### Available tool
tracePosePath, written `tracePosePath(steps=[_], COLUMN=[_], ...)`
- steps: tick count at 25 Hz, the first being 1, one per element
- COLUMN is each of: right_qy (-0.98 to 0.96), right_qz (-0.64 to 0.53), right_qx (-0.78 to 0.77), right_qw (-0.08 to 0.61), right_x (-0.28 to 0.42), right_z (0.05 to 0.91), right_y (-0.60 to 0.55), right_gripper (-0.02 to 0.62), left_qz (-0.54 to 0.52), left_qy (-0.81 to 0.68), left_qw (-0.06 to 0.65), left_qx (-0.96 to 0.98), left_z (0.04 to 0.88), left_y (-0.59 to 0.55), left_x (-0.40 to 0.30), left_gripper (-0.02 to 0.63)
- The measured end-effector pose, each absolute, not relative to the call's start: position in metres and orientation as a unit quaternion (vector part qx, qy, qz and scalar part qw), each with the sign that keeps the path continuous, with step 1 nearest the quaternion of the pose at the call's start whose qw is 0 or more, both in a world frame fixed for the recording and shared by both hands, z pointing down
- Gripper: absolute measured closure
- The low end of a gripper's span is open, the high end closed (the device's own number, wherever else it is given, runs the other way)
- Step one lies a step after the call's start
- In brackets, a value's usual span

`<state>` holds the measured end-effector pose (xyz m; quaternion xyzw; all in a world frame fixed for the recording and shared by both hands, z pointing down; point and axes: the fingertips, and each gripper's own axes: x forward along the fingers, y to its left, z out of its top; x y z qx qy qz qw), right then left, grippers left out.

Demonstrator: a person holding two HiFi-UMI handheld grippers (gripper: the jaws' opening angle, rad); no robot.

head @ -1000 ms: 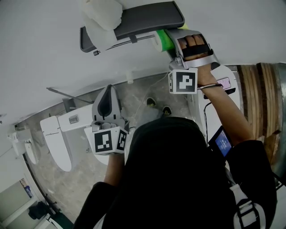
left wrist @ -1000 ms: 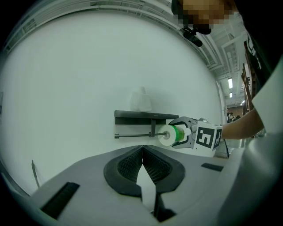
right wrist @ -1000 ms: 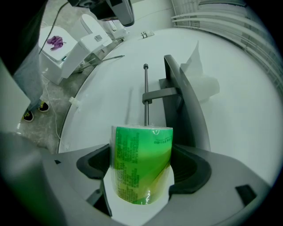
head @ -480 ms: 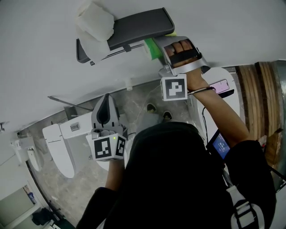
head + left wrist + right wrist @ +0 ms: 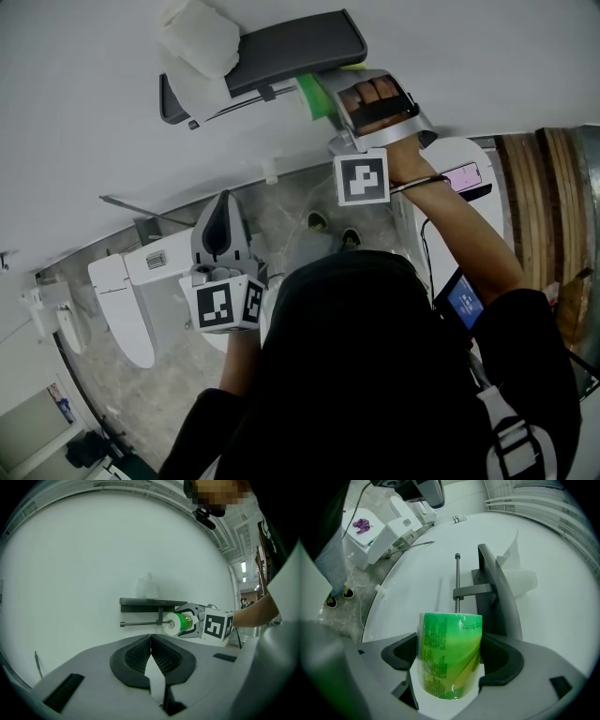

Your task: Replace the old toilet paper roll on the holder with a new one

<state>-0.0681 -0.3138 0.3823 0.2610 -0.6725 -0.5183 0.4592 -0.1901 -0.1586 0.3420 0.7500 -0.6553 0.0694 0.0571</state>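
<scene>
New toilet paper roll [image 5: 449, 663], green-wrapped, is clamped between the jaws of the right gripper [image 5: 450, 646]. It sits just under the shelf of the wall holder [image 5: 493, 590], in line with the near end of the holder's bare rod [image 5: 457, 578]. Whether the rod enters the core cannot be told. A white paper wad [image 5: 199, 36] rests on the holder's shelf. The left gripper [image 5: 151, 649] is well below the holder, jaws pressed together with nothing between them.
</scene>
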Motion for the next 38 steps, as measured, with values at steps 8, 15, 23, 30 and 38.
tracePosePath(steps=[8, 15, 23, 30, 38], right_qy=[-0.68, -0.684, -0.68, -0.681, -0.698], right_qz=[-0.517, -0.515, -0.514, -0.512, -0.502], right_qx=[0.252, 0.248, 0.248, 0.25, 0.243], right_qw=[0.455, 0.454, 0.46, 0.46, 0.45], right_x=[-0.075, -0.081, -0.09, -0.095, -0.106], right_z=[0.384, 0.384, 0.386, 0.384, 0.382], right_y=[-0.312, -0.309, -0.309, -0.307, -0.3], right_gripper=[0.192, 0.192, 0.192, 0.192, 0.192], left_qz=[0.066, 0.063, 0.063, 0.061, 0.059], left_qy=[-0.657, -0.655, -0.656, -0.659, -0.661], left_qw=[0.059, 0.06, 0.058, 0.06, 0.059], left_qx=[0.749, 0.751, 0.75, 0.747, 0.746], left_z=[0.344, 0.344, 0.344, 0.343, 0.343], left_y=[-0.158, -0.158, -0.156, -0.153, -0.153], left_x=[-0.19, -0.186, -0.188, -0.192, -0.194], left_gripper=[0.583, 0.583, 0.583, 0.583, 0.583])
